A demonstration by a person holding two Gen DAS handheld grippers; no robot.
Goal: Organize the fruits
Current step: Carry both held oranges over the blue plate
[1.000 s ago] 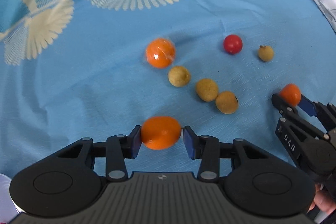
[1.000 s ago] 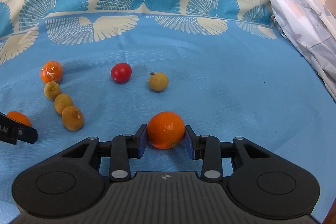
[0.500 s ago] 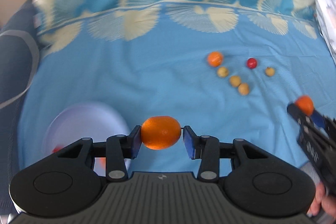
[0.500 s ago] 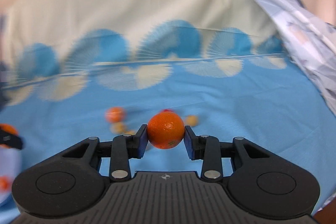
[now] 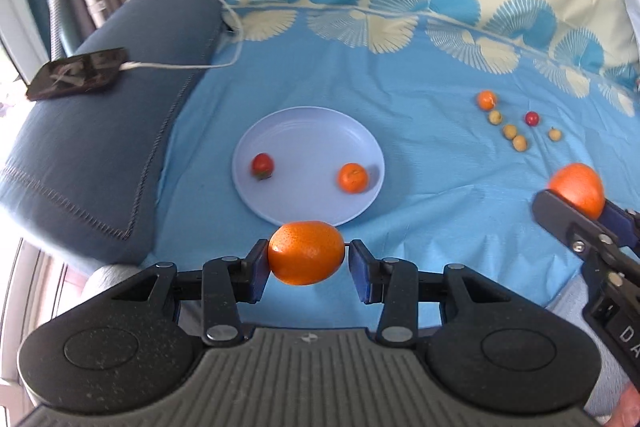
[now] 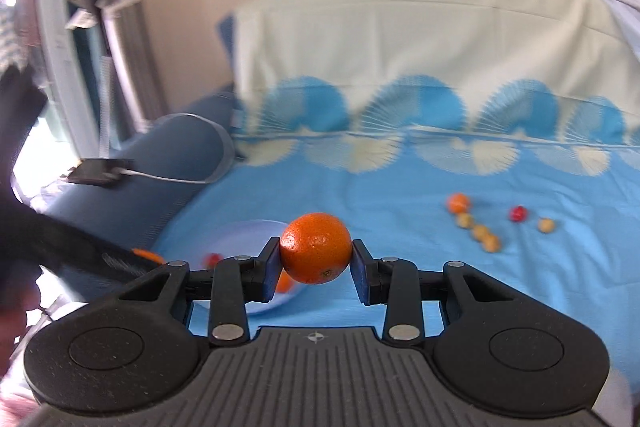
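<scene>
Two oranges are pinched in the grippers. Centre-left in the left wrist view, the lilac plate (image 5: 372, 163) holds a tomato and a small orange; below it the left gripper (image 5: 306, 259) clamps its mandarin (image 5: 306, 253); at right the right gripper (image 5: 576, 205) clamps an orange (image 5: 578, 187).

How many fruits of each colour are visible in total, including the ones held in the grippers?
Orange fruits: 4 (one in each gripper, one on the plate, one on the cloth)
Red fruits: 2
Tan-yellow fruits: 4
Total: 10
</scene>
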